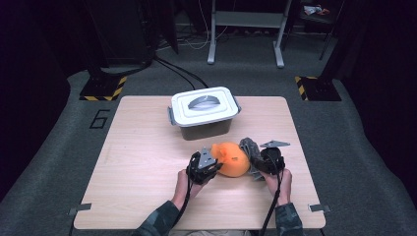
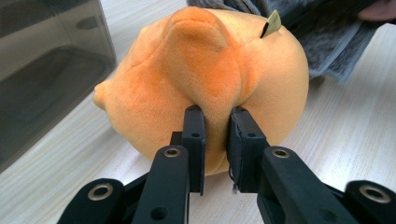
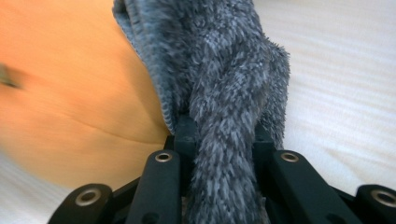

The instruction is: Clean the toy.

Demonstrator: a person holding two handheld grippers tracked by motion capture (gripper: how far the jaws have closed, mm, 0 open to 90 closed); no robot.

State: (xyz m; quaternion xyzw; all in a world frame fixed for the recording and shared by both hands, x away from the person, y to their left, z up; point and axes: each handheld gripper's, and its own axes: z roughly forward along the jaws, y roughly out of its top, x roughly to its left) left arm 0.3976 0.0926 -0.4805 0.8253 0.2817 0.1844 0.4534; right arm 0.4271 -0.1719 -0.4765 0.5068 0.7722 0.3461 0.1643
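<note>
An orange plush toy lies on the wooden table between my two grippers. My left gripper sits at its left side. In the left gripper view the jaws pinch a fold of the orange plush toy, and my left gripper is shut on it. A grey fuzzy cloth lies against the toy's right side. My right gripper holds it. In the right gripper view the grey fuzzy cloth bunches between the jaws of my right gripper, next to the orange toy.
A lidded plastic box with a white lid and grey handle stands behind the toy at the table's far middle. Its dark wall is close on the left in the left gripper view. Bare table lies to the left and front.
</note>
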